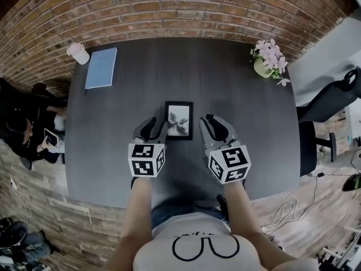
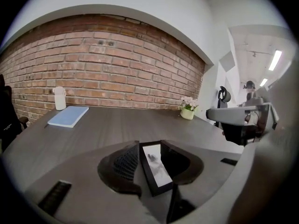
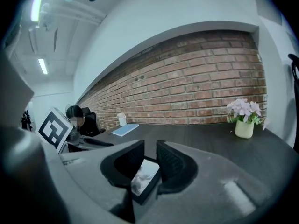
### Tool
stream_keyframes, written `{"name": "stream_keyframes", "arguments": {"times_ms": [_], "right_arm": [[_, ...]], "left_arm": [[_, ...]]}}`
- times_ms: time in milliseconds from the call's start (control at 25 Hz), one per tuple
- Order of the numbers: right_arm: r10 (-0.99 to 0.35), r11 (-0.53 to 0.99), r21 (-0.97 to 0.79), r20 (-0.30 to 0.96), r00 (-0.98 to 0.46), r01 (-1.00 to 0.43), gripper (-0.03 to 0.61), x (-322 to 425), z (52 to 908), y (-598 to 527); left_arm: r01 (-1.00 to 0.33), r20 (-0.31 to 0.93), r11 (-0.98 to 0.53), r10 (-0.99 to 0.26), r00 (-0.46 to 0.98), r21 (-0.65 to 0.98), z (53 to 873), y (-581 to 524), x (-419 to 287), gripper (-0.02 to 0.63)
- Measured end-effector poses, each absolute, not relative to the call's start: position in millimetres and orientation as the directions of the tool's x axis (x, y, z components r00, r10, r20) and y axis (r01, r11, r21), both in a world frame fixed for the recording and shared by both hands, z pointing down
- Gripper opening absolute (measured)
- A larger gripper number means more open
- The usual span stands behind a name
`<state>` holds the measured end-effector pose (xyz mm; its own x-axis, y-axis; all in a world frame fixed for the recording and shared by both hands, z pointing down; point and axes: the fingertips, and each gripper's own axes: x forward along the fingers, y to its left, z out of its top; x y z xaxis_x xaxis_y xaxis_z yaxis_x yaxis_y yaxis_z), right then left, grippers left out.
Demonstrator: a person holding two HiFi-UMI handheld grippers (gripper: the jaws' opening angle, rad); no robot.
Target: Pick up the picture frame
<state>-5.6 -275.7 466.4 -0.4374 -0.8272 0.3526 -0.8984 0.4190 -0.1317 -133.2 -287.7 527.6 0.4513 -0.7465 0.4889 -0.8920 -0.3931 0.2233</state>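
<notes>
The picture frame (image 1: 179, 120) lies flat, face up, on the dark surface (image 1: 248, 151), and both tools sit low at its near end. The left hand-held gripper (image 1: 154, 130) is just beside the frame's left edge, and the right hand-held gripper (image 1: 214, 128) is just off its right edge. Both are released. In the left gripper view the jaws stand well apart with the frame's long edge showing in the gap, clamped by neither pad. In the right gripper view the jaws are closer together but parted, with only the frame's near corner below them. A flat frame gives little to bite on, so the better grip is probably from the left. Slide one jaw under the frame's left edge, tipping it if needed, and close across the moulding, not the glass. Squeeze gently and lift level. The right gripper could steady the frame's right side so it does not skid away.
</notes>
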Motion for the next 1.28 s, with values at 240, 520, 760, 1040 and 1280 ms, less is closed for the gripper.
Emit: {"name": "stream_keyframes", "arguments": {"times_ms": [240,520,760,1040,1280], "right_arm": [[-0.803,0.401,-0.15,0.417,-0.426,-0.904,0.118,-2.9,496.6,-282.5],[-0.775,0.397,-0.194,0.453,-0.441,-0.897,0.118,4.2,521.9,-283.0],[-0.772,0.382,-0.216,0.461,-0.439,-0.899,0.115,15.5,531.6,-285.1],[-0.772,0.382,-0.225,0.456,-0.444,-0.896,0.115,14.2,533.5,-290.0],[-0.769,0.393,-0.23,0.449,-0.455,-0.891,0.115,10.9,532.4,-291.6]], "left_arm": [[-0.888,0.57,-0.374,-0.681,0.46,0.268,566.1,-292.7,-126.2,0.136],[-0.897,0.657,-0.33,-0.612,0.44,0.294,605.6,-294.4,-116.8,0.132],[-0.908,0.726,-0.286,-0.547,0.418,0.307,628.4,-292.2,-111.8,0.121],[-0.91,0.761,-0.179,-0.503,0.411,0.373,625.0,-295.3,-116.6,0.079],[-0.857,0.735,-0.131,-0.46,0.498,0.498,634.0,-295.1,-116.4,0.072]]}}
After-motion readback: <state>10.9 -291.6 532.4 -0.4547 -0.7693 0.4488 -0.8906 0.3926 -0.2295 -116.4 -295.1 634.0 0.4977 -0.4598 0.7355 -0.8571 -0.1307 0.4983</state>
